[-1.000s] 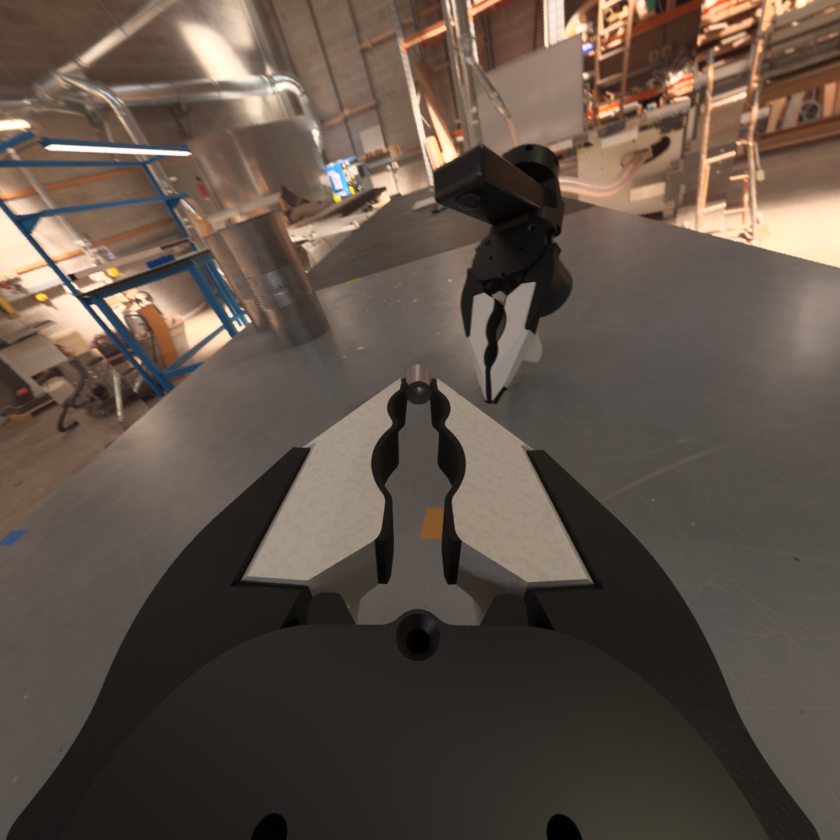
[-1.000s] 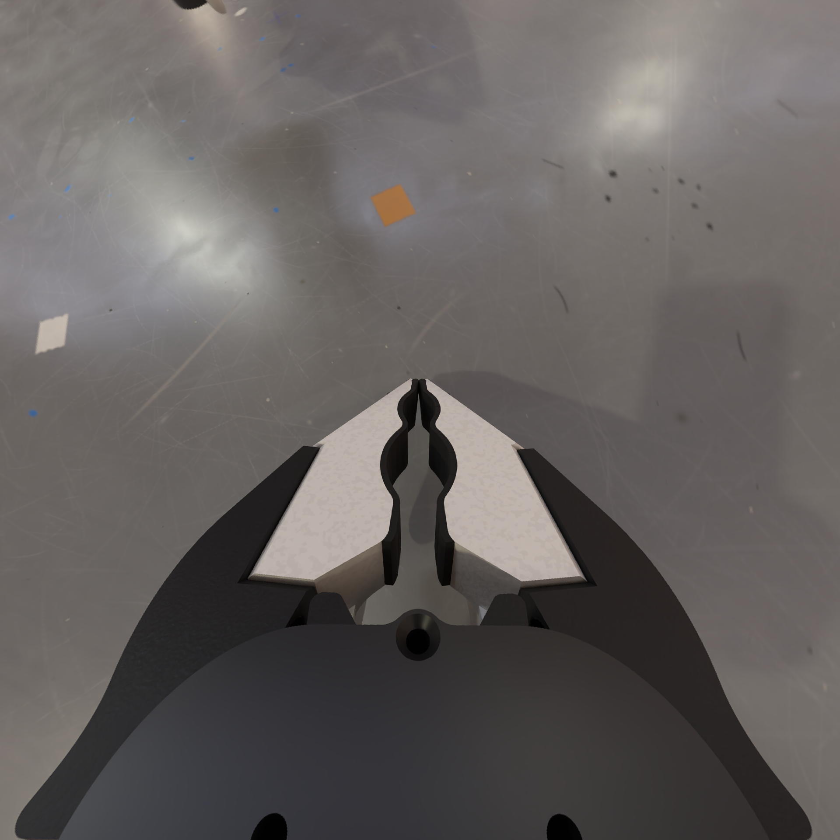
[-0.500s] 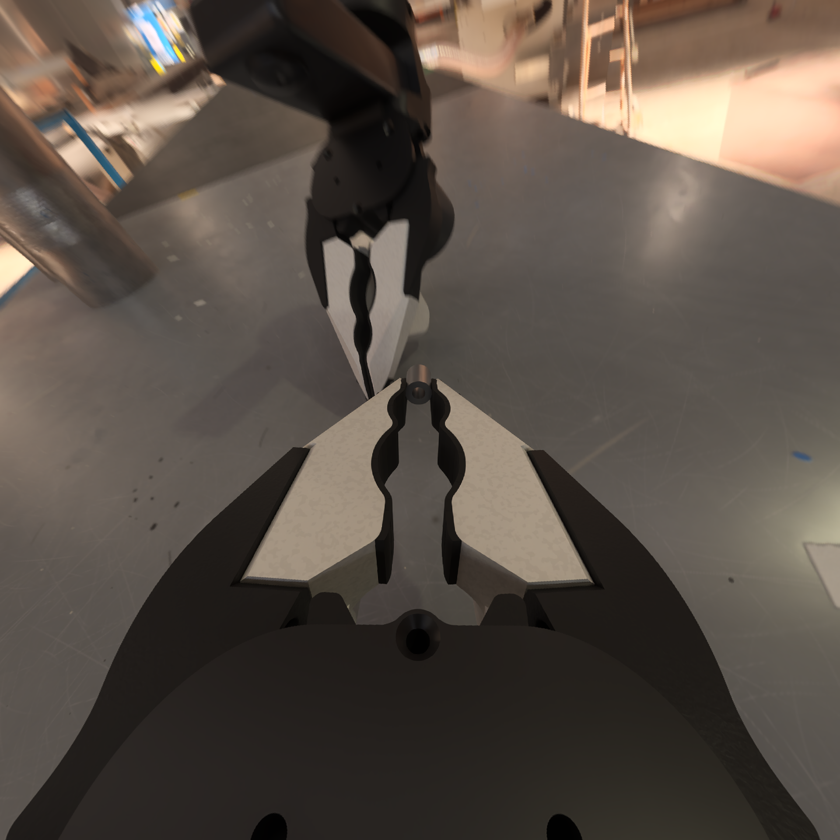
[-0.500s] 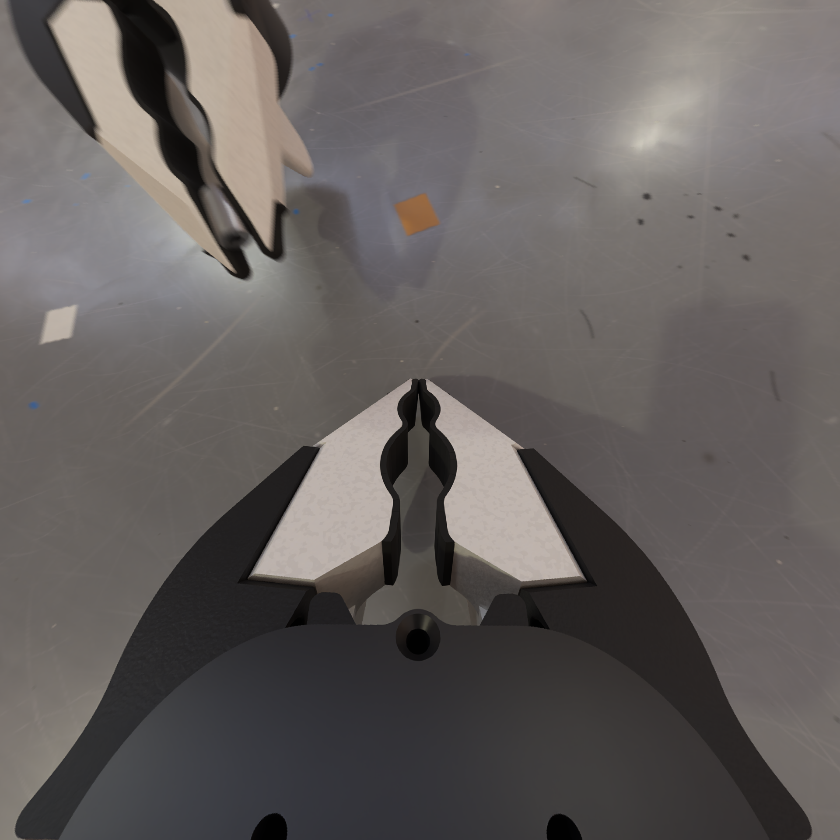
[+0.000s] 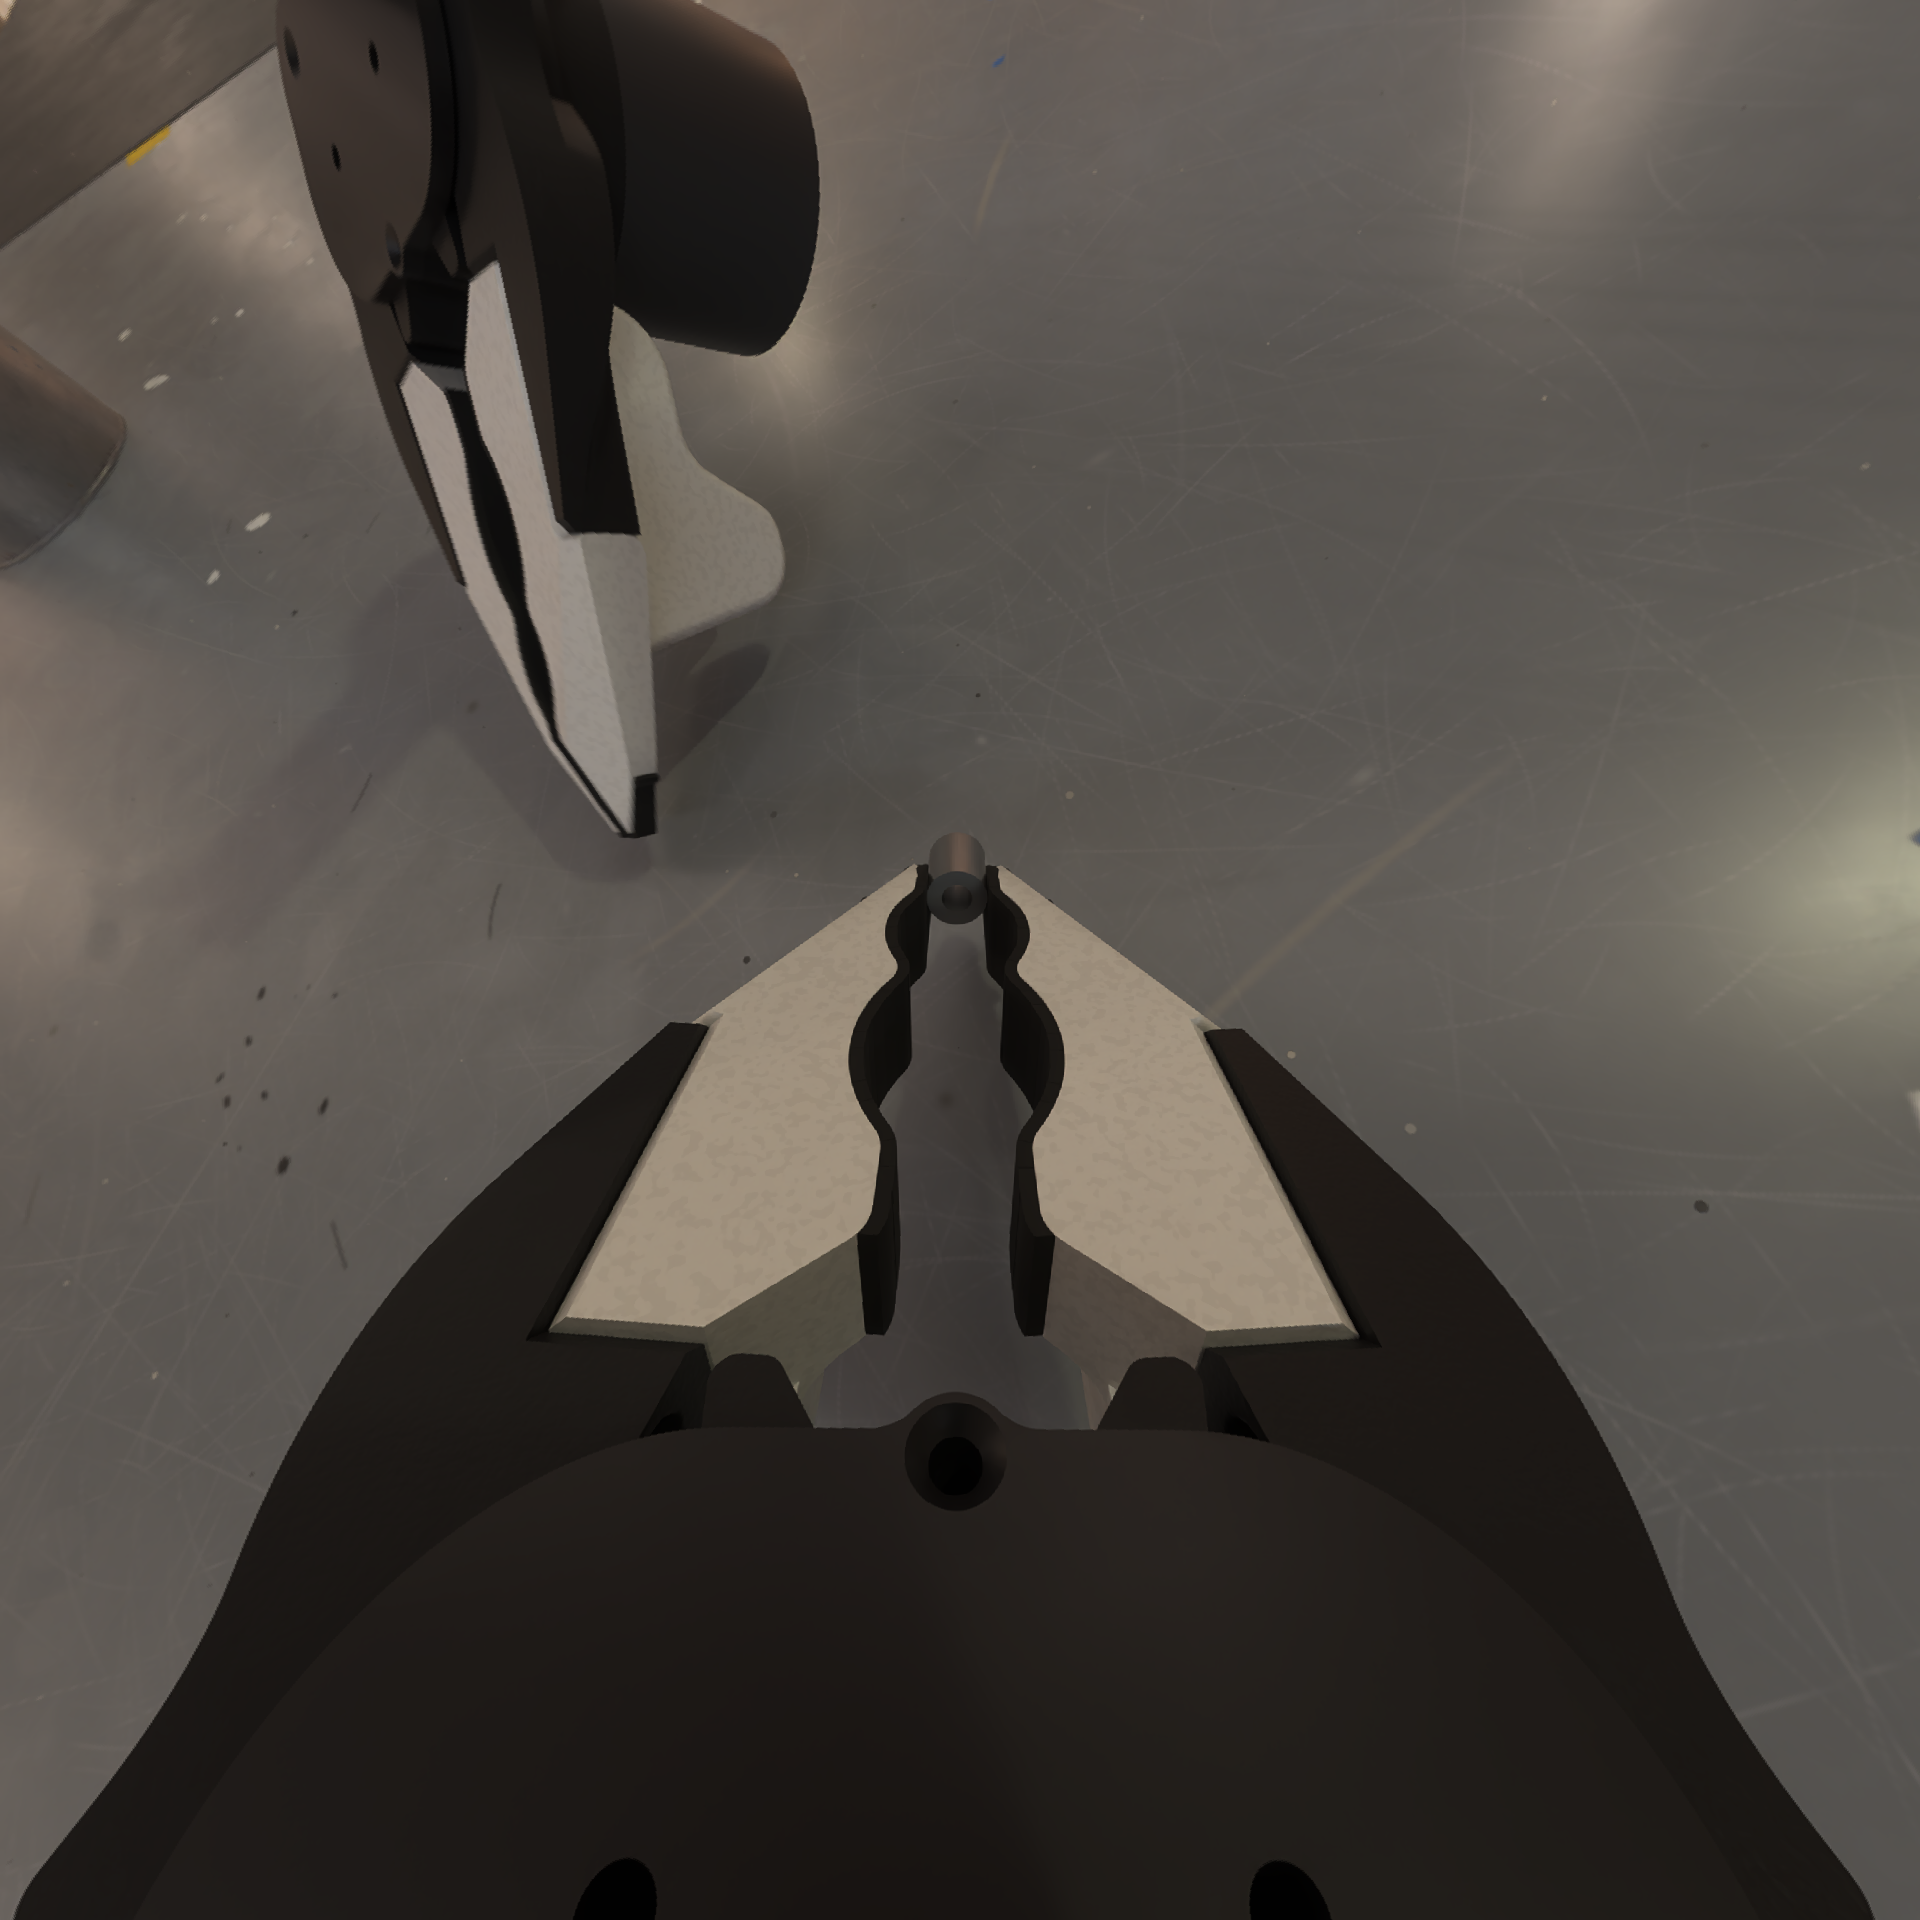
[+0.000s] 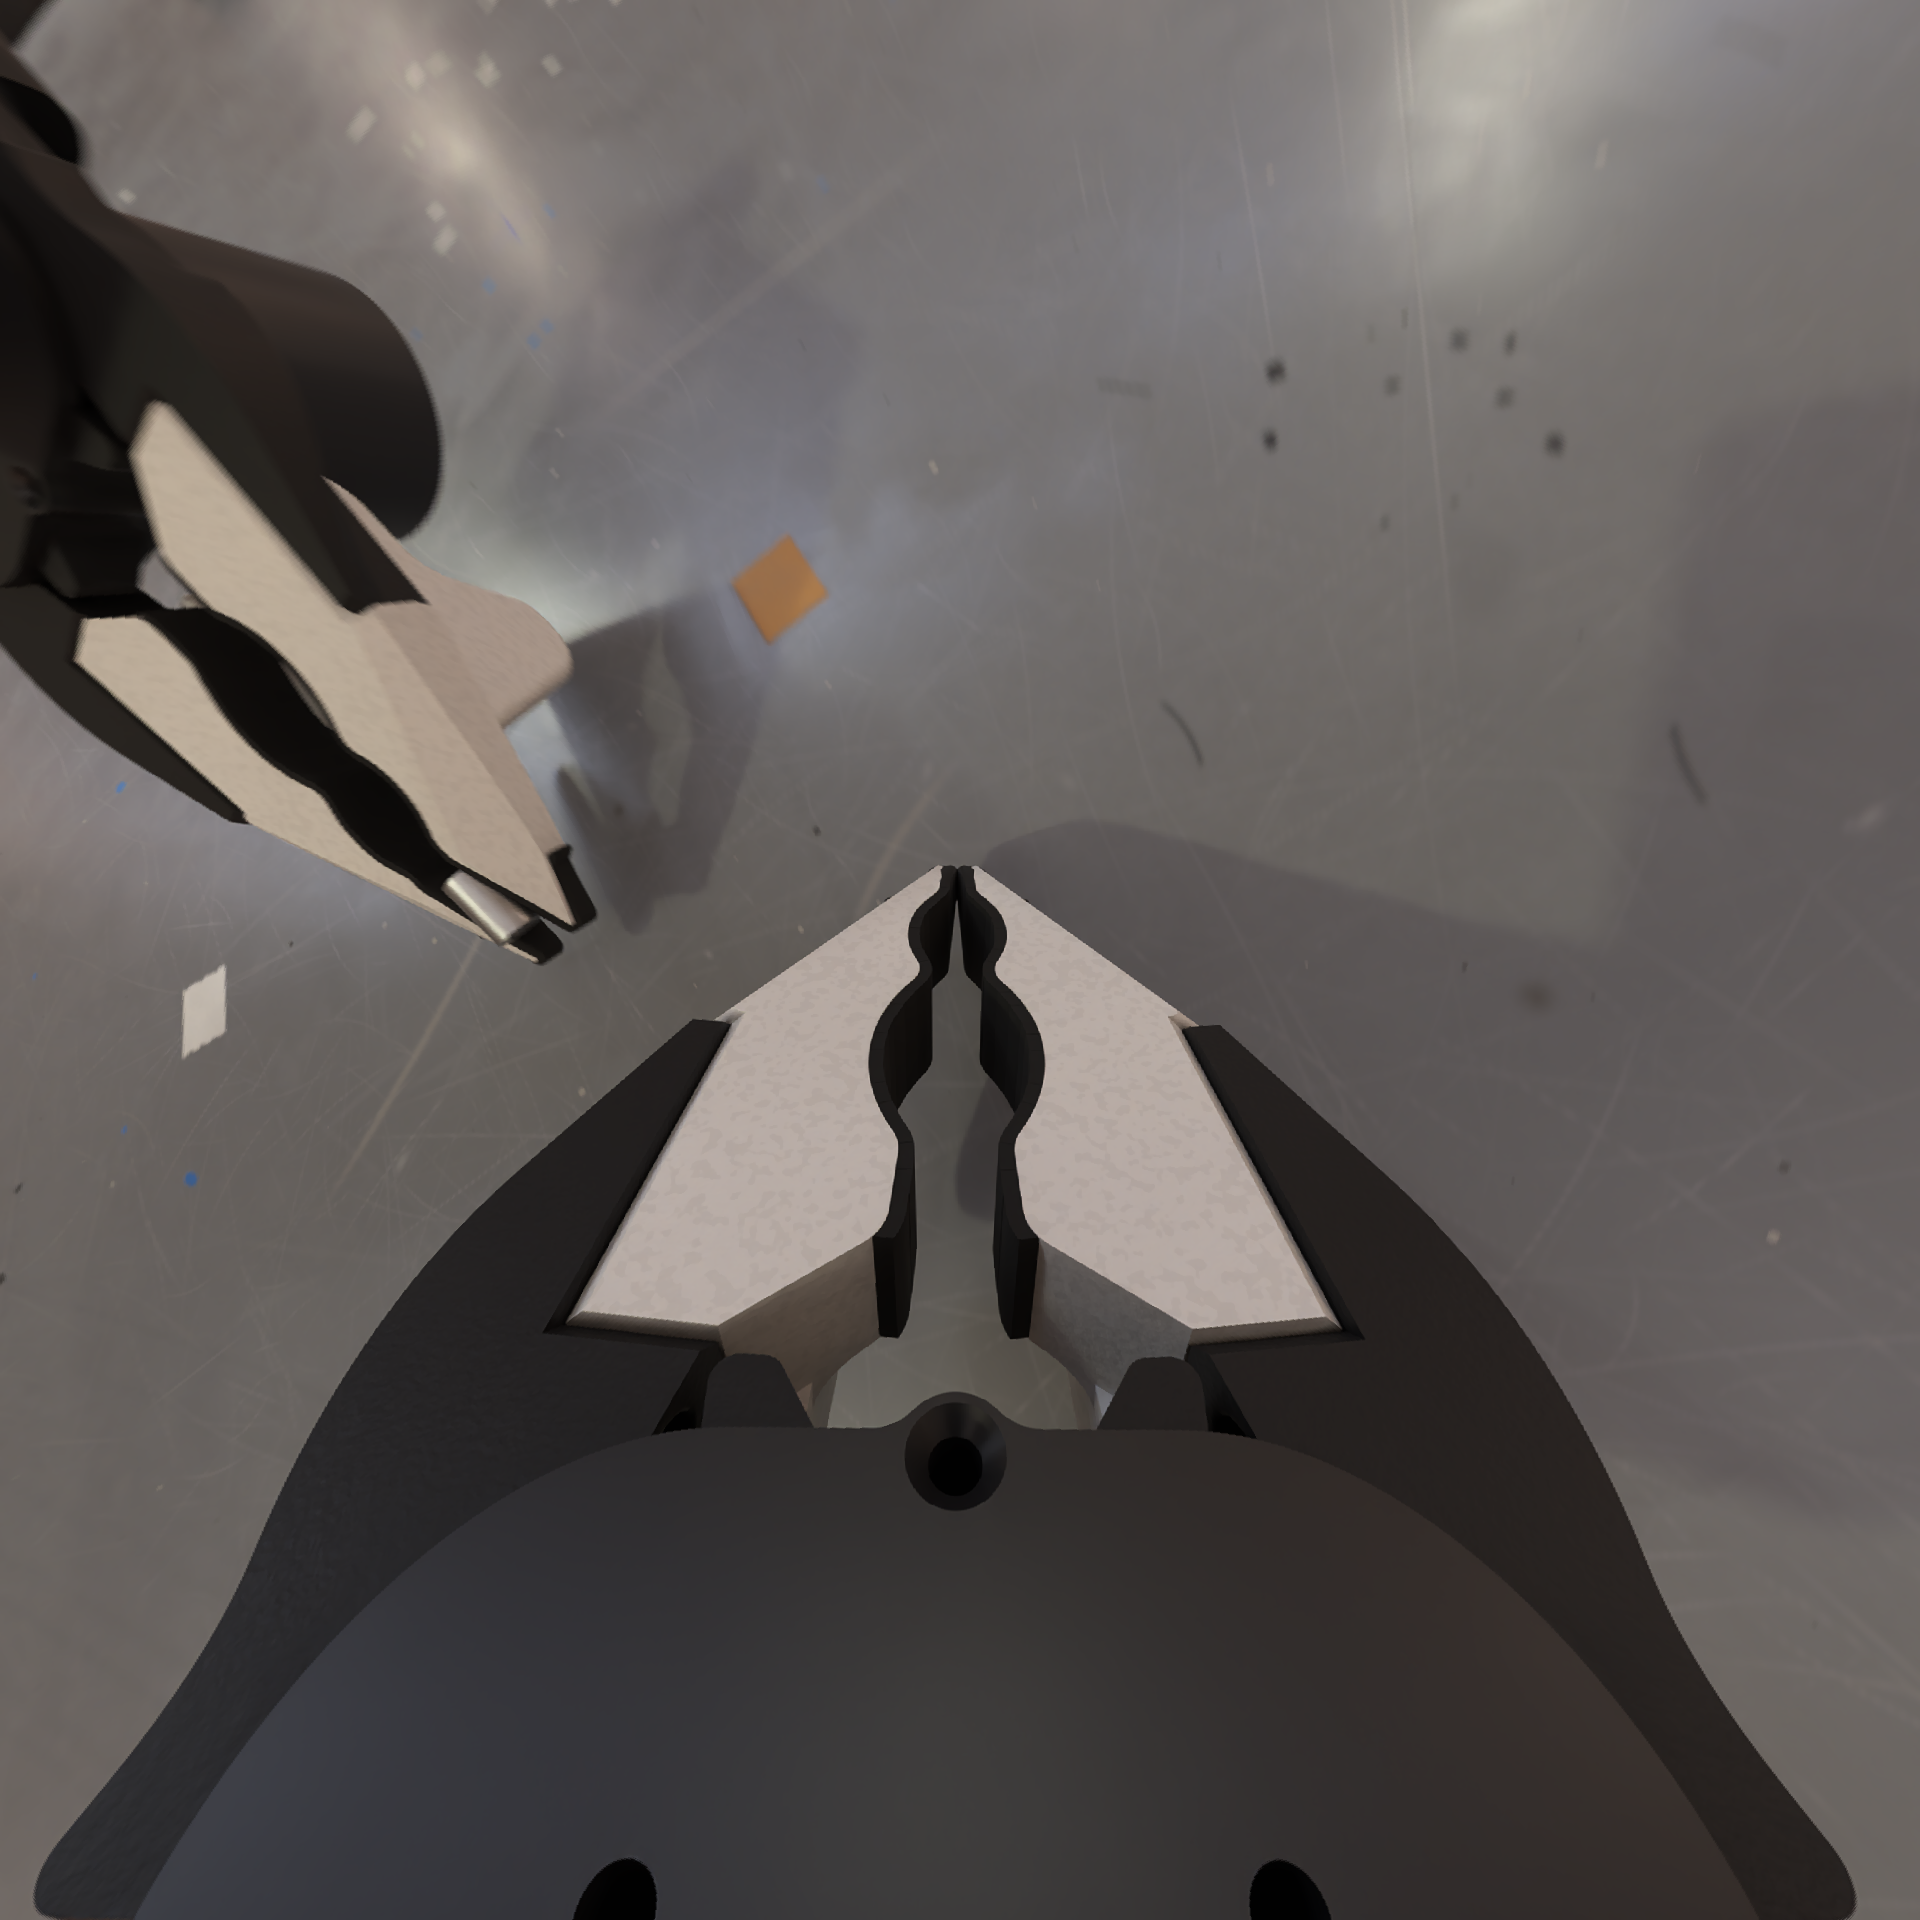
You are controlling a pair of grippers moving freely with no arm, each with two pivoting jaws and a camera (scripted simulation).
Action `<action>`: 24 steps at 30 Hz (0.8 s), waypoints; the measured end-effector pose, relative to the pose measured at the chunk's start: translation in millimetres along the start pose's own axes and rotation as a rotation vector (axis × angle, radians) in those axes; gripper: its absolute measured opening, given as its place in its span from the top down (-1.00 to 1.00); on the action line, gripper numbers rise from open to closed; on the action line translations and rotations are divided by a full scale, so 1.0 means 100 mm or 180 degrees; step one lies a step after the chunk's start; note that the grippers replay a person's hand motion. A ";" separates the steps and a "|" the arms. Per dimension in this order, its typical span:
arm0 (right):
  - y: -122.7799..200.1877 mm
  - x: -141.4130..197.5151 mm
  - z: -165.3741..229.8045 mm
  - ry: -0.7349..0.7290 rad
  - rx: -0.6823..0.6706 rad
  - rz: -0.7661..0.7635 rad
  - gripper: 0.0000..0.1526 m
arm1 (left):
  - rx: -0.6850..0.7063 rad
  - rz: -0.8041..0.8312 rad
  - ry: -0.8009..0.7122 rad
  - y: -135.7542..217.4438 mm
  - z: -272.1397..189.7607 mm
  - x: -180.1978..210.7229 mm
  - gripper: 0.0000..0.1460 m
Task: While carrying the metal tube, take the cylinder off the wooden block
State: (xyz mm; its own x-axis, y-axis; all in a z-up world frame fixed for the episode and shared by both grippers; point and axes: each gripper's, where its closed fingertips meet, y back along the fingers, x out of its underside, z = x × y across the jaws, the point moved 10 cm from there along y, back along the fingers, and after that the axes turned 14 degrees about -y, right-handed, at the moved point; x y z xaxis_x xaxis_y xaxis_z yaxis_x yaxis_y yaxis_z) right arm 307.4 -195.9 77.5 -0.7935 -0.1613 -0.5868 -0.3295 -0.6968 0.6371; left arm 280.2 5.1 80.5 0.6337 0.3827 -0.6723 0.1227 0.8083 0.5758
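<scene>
My left gripper (image 5: 956, 875) is shut on a small metal tube (image 5: 954, 898), which sticks out end-on between its tips above the grey metal surface (image 5: 1351, 520). My right gripper (image 6: 956, 875) is shut and empty, and points down at the same surface. In the left wrist view the right gripper (image 5: 634, 821) hangs just ahead and to the left, tips close to mine. In the right wrist view the left gripper (image 6: 545, 930) comes in from the left with the tube (image 6: 486, 902) in its tips. No wooden block or cylinder is in view.
A flat orange square (image 6: 779, 589) and a white square (image 6: 204, 1010) lie on the scratched surface. The foot of a metal column (image 5: 47, 468) stands at the far left. Dark specks dot the surface.
My left gripper has tilted down toward the surface and closed in on the right gripper, still holding the tube. In the right wrist view it has moved lower and nearer. The right gripper stays shut.
</scene>
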 end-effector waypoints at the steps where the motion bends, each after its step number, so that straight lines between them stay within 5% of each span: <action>1: 0.01 -0.02 0.03 0.0078 -0.0050 -0.0106 1.00 | 0.0018 -0.0015 0.0034 0.00 0.01 0.00 0.87; 4: -0.01 -0.02 0.06 0.0099 -0.0572 0.0065 1.00 | 0.0036 -0.0024 0.0065 0.01 0.02 0.01 0.87; 7: -0.10 -0.04 0.02 -0.0035 -0.0506 0.0249 1.00 | 0.0039 -0.0017 0.0055 0.01 0.02 0.01 0.87; 11: -0.10 -0.09 -0.06 -0.0330 -0.0185 -0.0084 1.00 | 0.0018 0.0002 0.0026 0.00 0.01 0.01 0.87; 16: -0.10 -0.06 0.00 -0.0180 0.0091 -0.0262 1.00 | -0.0009 -0.0090 0.0047 0.04 0.02 0.01 0.87; 20: -0.08 -0.03 0.04 0.0136 0.0103 -0.0254 1.00 | -0.0358 -0.0734 0.0403 0.29 0.13 0.07 0.87; 24: -0.03 -0.02 0.05 0.0221 -0.0259 -0.0298 1.00 | -0.1193 -0.1337 0.0686 0.90 0.32 0.19 0.88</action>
State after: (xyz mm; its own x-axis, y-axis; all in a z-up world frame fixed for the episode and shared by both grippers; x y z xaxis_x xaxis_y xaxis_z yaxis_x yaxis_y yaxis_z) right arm 307.2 -190.0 79.3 -0.7230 -0.1388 -0.6767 -0.3557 -0.7650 0.5369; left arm 327.2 70.7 134.3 0.4155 0.0467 -0.9084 0.0266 0.9976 0.0634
